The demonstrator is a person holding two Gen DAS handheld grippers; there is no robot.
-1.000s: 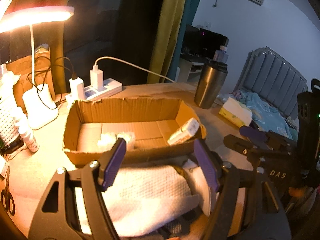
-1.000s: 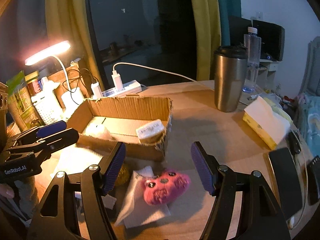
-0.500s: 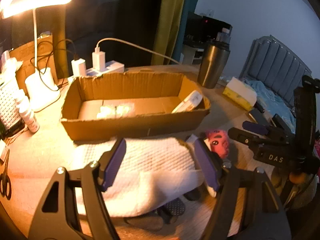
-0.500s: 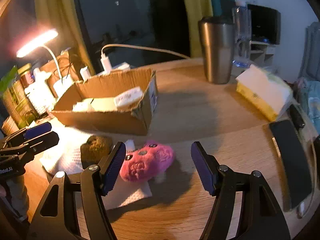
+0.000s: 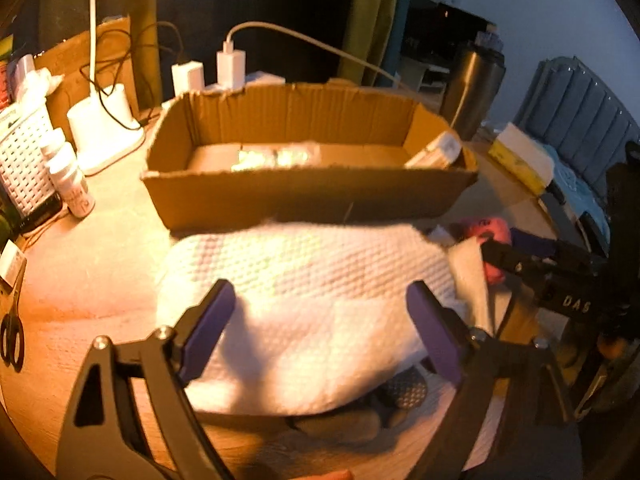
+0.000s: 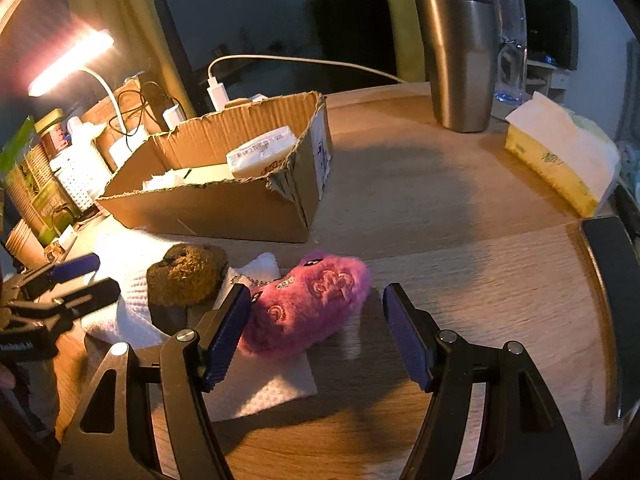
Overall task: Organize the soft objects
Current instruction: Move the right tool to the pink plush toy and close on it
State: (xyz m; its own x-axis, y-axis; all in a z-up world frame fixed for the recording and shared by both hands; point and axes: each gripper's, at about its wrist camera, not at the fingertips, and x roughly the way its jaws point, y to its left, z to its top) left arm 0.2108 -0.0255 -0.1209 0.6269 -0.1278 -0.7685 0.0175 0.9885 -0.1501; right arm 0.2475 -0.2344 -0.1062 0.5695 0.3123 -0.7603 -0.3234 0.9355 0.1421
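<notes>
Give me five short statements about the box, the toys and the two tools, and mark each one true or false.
1. The pink toy lies inside the box. False: it lies on the table in front of the box, partly on a white tissue.
2. The brown toy sits beside the pink toy. True.
3. The right tool is shut on the pink toy. False: it is open, with the toy partly between its fingers.
4. The left tool is over the white towel. True; its jaws are opening.
5. The steel cup lies on its side. False: it stands upright.
</notes>
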